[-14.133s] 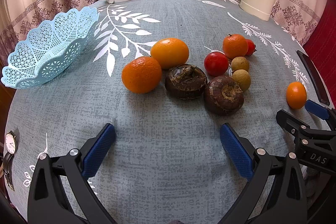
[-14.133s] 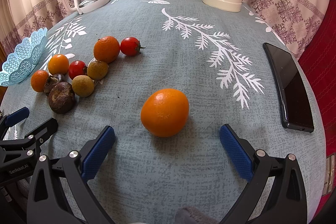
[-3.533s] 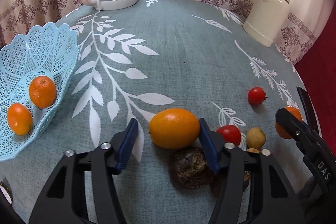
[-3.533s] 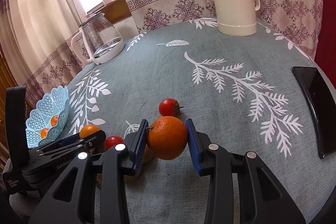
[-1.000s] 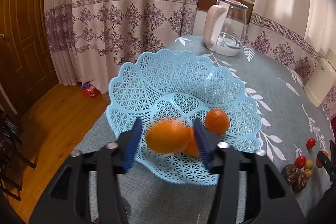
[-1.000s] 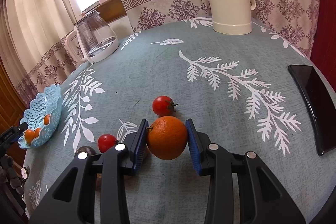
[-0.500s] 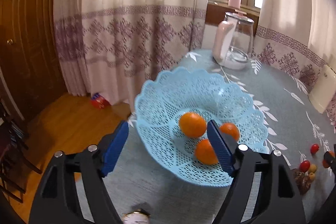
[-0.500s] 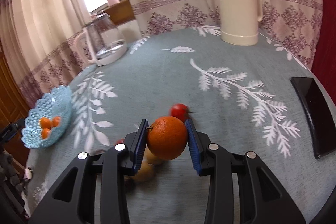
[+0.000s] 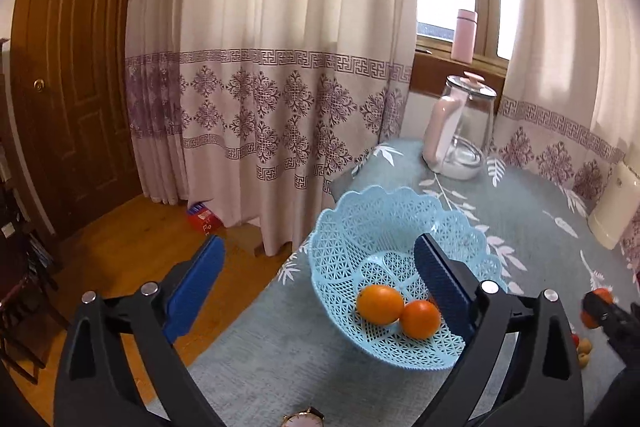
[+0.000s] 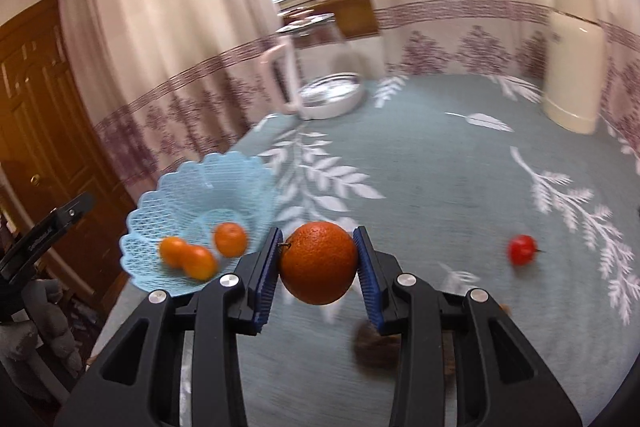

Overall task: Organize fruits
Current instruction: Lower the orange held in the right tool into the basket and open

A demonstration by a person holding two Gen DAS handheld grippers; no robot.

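Note:
A light blue lattice basket (image 9: 380, 223) (image 10: 180, 199) sits at the table's left edge with three orange fruits in it; two show in the left wrist view (image 9: 380, 305) (image 9: 420, 319), three in the right wrist view (image 10: 230, 239). My left gripper (image 9: 320, 279) is open and empty, pulled back above the basket's near left side. My right gripper (image 10: 318, 267) is shut on an orange (image 10: 319, 267), held above the tablecloth just right of the basket. A red tomato (image 10: 521, 249) lies on the cloth to the right.
A glass kettle (image 9: 460, 135) (image 10: 320, 75) stands behind the basket and a cream thermos (image 10: 574, 67) at the far right. A dark round fruit (image 10: 376, 347) lies under my right fingers. A wristwatch (image 9: 302, 417) lies near the table's front edge. The wooden floor drops away left.
My left gripper has drawn back and swung left from the basket, empty. My right gripper has carried the orange left toward the basket, which now looks much closer.

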